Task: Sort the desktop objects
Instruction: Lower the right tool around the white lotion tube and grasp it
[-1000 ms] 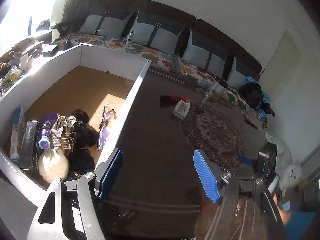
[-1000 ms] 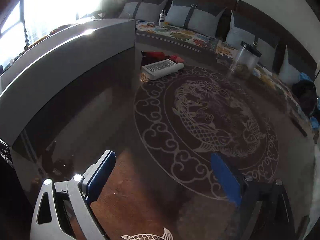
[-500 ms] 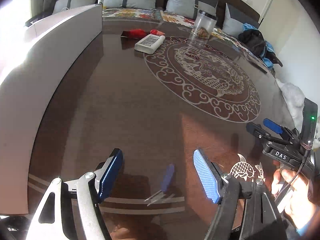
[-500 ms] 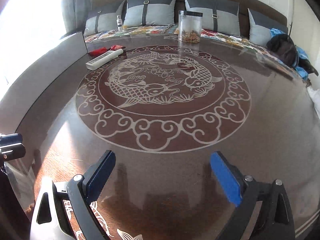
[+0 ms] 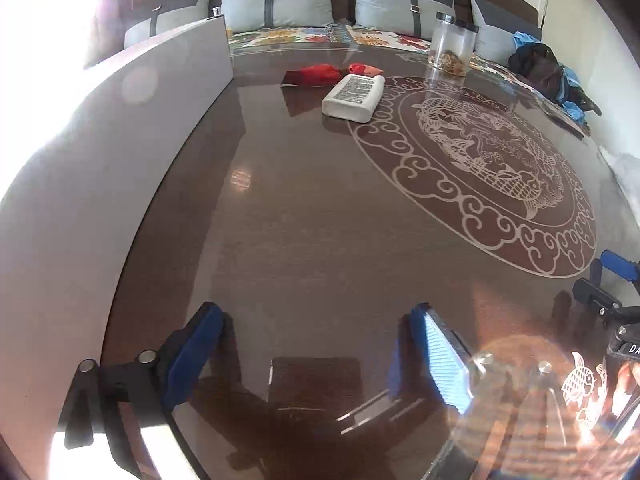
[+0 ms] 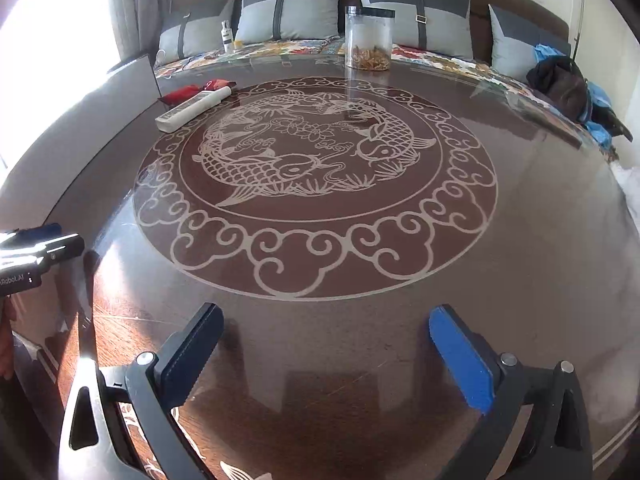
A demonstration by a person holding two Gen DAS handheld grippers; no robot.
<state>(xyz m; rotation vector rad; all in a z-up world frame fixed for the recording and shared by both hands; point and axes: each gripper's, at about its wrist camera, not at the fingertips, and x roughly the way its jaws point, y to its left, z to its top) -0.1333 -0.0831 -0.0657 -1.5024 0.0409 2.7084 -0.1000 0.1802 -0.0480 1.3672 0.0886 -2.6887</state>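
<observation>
Both pairs of blue-padded fingers, left gripper (image 5: 316, 356) and right gripper (image 6: 326, 356), are opening wide over the glossy brown table (image 6: 540, 240), nothing between them. The white ribbed remote (image 5: 354, 92) and red cloth pouch (image 5: 316, 74) lie touching at twelve o'clock, unsorted. Next, I reckon: reach forward for the remote.

The white box (image 5: 120, 152) runs off the left edge, its inside hidden; glare blurs the right gripper (image 5: 616, 312).

Desk (image 6: 520, 240): glossy dark wood grain, mirror-like reflections. Jar (image 6: 368, 38): clear smooth plastic or glass. Remote (image 5: 354, 98): matt white plastic. Cushions (image 6: 292, 12): grey cloth.
</observation>
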